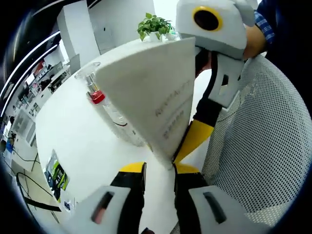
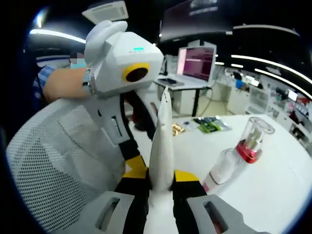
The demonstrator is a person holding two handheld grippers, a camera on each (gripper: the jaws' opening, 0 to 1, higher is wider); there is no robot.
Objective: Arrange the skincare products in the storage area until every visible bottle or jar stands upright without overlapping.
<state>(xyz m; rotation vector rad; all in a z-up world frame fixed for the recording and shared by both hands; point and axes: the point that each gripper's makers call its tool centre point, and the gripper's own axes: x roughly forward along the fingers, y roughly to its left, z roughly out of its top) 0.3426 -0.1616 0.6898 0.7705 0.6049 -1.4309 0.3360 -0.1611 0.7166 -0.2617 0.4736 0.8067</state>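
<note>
Right gripper [image 2: 160,181]: jaws closed on the lower end of a flat white tube [image 2: 162,146], seen edge-on, its long axis running up and away from the jaws. Left gripper [image 1: 159,170]: jaws slightly parted at the tube's narrow end [image 1: 168,158], contact uncertain; the tube fans wide away from them. Pump bottle [image 2: 236,158], red collar and clear cap, lies tilted on the white desk [image 2: 273,195], beside a white mesh basket [image 2: 53,161].

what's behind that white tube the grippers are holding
In the left gripper view, a clear bottle with a red collar lies on the white table behind the white tube; its lower part is covered.
</note>
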